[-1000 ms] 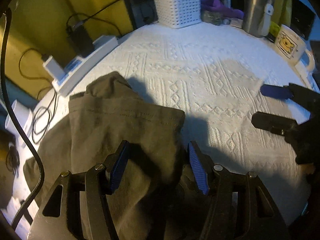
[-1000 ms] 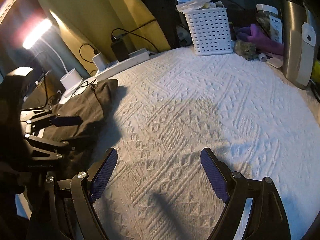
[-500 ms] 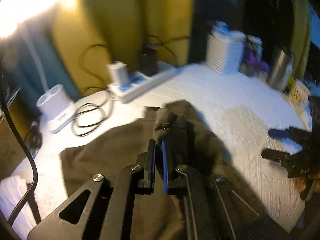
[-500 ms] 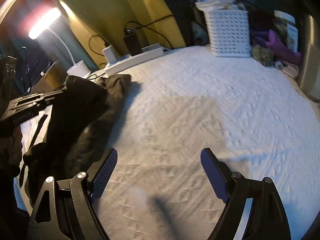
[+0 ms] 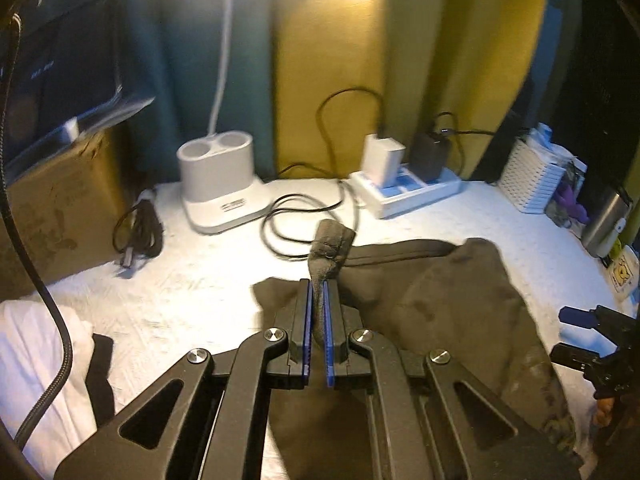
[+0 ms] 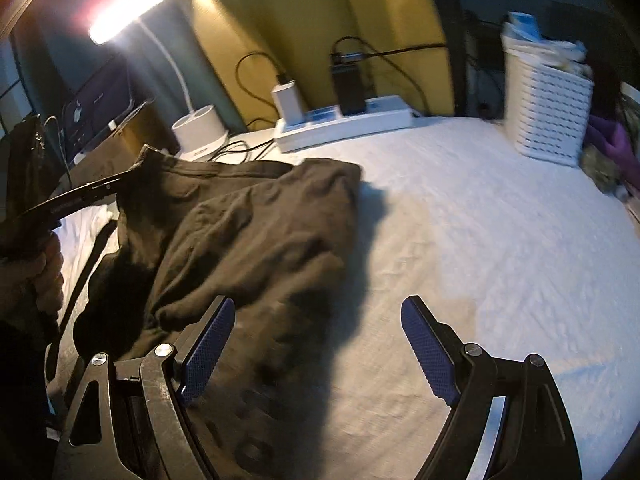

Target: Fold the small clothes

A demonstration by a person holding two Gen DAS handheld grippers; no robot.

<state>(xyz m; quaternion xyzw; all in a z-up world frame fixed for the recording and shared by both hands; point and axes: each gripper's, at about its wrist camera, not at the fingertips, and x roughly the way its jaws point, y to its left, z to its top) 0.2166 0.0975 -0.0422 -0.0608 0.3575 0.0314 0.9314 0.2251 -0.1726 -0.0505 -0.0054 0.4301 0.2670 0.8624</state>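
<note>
On the white textured tabletop (image 6: 460, 220) lies a dark olive-brown garment (image 6: 256, 236), rumpled and bunched, spread across the left side of the cloth as the right wrist camera sees it. And look at the left gripper (image 5: 317, 312): its blue-padded fingers (image 5: 307, 320) are pressed together on a narrow pinch of that fabric, and a little tuft of it pokes up past the tips, with a stitched seam showing on it. From that pinch the cloth slopes away to the right in the left wrist view, where a thick mound of folds sits with a hem band running along its far edge. It looks soft and matte, creased all over, nothing flat or squared about it. Over on the other side, the right gripper (image 6: 316, 340) hangs above the near edge of the garment with its fingers (image 6: 208, 348) wide apart; the left pad is over dark fabric, the right pad over bare white cloth, and nothing is gripped between them. Behind the garment, along the back of the tabletop, sit a white power strip (image 6: 344, 126) with chargers plugged in, a white lamp base (image 5: 218, 184) with loops of black cable just beside it, and a white slotted basket (image 6: 548, 116) far right. A hand (image 6: 44, 276) shows at the left edge of the right wrist view.
</note>
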